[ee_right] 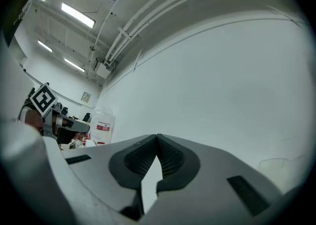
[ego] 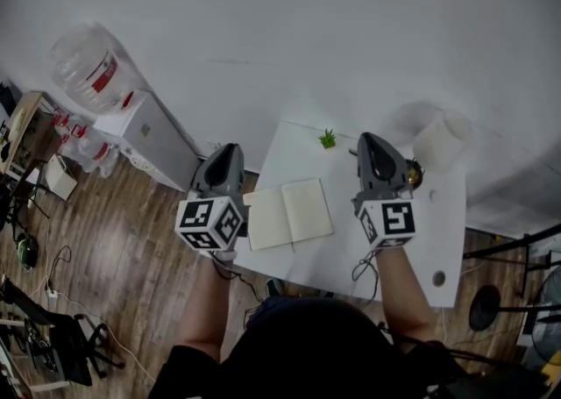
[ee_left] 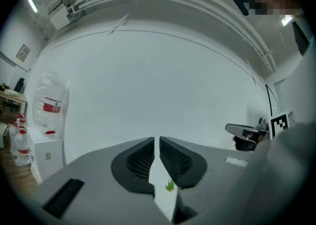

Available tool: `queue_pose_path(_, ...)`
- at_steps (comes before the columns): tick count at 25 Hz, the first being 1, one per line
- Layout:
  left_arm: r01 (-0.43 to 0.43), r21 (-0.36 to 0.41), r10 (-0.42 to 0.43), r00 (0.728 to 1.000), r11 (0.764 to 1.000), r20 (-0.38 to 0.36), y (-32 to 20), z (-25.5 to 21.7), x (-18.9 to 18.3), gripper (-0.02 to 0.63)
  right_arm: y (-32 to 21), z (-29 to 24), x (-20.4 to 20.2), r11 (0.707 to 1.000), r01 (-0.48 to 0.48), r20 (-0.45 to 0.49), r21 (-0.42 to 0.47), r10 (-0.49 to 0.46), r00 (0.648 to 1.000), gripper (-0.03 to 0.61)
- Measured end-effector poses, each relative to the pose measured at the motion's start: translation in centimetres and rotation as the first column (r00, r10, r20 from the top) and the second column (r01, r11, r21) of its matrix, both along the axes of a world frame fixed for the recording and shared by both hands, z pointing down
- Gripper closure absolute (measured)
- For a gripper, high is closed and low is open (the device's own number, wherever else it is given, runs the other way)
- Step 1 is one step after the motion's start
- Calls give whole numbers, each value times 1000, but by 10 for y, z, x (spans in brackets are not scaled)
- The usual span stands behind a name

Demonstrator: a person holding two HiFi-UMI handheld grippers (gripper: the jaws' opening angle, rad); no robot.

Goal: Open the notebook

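Note:
The notebook (ego: 290,213) lies open and flat on the white table (ego: 438,239), blank cream pages up. Both grippers hover above it and point level at the white wall, and neither touches the notebook. My left gripper (ego: 226,153) is over the table's left edge. In the left gripper view it (ee_left: 157,142) is closed to a thin slit with nothing between the pads. My right gripper (ego: 368,138) is above the table to the right of the notebook. Its tips (ee_right: 157,137) meet and hold nothing.
A small green plant (ego: 328,138) stands at the table's far edge, and shows between the left jaws (ee_left: 170,185). A white roll (ego: 438,143) and a dark round object (ego: 412,174) sit at the far right. A water dispenser (ego: 145,130) with its bottle (ego: 88,64) stands on the left.

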State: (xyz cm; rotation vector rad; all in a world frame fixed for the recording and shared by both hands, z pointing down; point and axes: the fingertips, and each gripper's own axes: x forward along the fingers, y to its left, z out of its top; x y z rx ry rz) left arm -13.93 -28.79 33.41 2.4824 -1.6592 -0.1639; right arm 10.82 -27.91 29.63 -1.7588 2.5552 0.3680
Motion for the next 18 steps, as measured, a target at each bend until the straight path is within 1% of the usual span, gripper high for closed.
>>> queue_pose_path(7,1,-24,-1,1000,1000,-4,0,10,-4,583,1,7,-6,1000,5,4,-19,-5,1000,578)
queue_pose_path(14,-1,-34,1,1000,999,-2,0,16,-10,583,0,11,-14,1000,7,4,-26,-7,1000,578)
queue_pose_path(18,0,-29,0,1000,1000,-8,-7,12,-14,583,-6,4,-18,1000,8,0,-19,-8,1000,578)
